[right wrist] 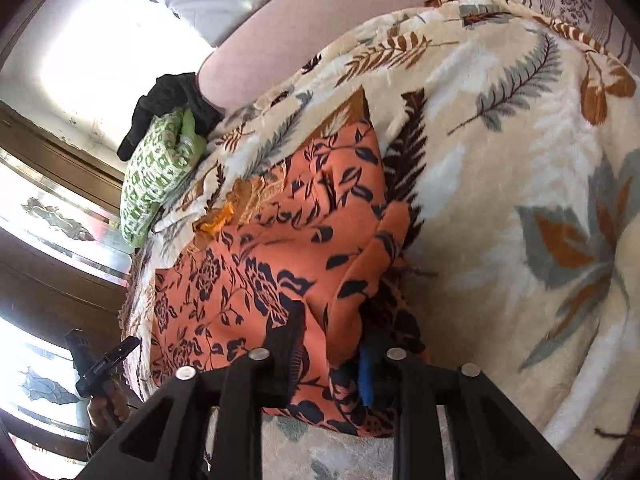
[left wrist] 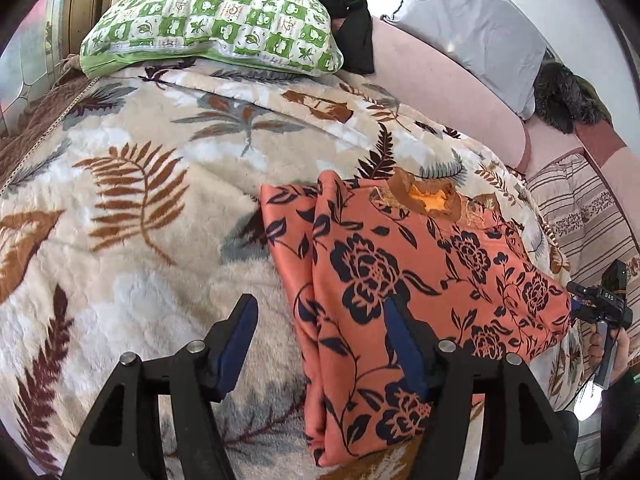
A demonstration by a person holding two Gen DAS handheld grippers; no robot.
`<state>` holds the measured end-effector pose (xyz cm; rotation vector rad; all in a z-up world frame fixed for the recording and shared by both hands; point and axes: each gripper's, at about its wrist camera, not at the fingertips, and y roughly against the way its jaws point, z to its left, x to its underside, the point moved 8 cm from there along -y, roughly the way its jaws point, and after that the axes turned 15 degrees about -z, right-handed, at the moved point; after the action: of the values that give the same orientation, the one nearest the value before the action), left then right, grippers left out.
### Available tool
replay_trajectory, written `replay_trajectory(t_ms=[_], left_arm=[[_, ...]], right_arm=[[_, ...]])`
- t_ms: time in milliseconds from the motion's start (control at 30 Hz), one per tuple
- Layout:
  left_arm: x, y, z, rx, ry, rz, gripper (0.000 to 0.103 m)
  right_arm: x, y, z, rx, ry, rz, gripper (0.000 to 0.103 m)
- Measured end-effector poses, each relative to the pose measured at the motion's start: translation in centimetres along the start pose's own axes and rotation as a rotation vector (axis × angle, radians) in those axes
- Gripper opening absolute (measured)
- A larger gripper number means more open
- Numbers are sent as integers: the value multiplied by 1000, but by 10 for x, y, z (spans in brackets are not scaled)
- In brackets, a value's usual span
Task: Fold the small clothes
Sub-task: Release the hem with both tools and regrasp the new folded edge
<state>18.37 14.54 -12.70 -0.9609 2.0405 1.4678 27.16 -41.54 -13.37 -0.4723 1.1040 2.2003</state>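
Left gripper [left wrist: 320, 344] open over orange garment [left wrist: 400, 264]; green pillow [left wrist: 216, 24], blanket [left wrist: 140, 200] beyond.

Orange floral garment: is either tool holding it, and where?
Neither. Both the left tool and right tool stand open over the orange floral garment; it lies folded on the blanket.

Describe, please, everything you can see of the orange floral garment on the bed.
The orange floral garment is thin, smooth-looking cloth printed with dark navy roses and leaves. It lies folded in layers on the plush leaf-patterned blanket, a golden embroidered neckline showing at its far edge. The left gripper stands open over its near-left edge; the right gripper straddles its opposite edge.
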Motion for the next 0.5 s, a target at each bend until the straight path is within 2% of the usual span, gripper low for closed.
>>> replay_trajectory(t_ms=[33, 67, 200, 300, 333, 367, 400, 500], left_arm=[[-7, -10, -1, 14, 11, 7, 66], [-13, -20, -3, 29, 21, 18, 66], [-33, -52, -18, 23, -20, 14, 66], [-34, -83, -29, 18, -68, 66, 64], [-30, -92, -30, 3, -84, 93, 54], [-26, -101, -29, -21, -103, 127, 5], [-23, -106, -29, -42, -120, 146, 2], [-28, -90, -37, -47, -161, 65, 2]], right_arm=[[-8, -4, -1, 0, -19, -10, 81], [-15, -10, -3, -9, -45, -21, 84], [-29, -40, -14, -16, -156, 12, 84], [-28, -62, -18, 32, -135, 69, 80], [-25, -69, -19, 42, -126, 95, 63], [-22, -75, -18, 68, -93, 123, 48], [-22, -77, -16, 99, -50, 134, 34], [-28, -73, 1, 141, 75, 112, 20]])
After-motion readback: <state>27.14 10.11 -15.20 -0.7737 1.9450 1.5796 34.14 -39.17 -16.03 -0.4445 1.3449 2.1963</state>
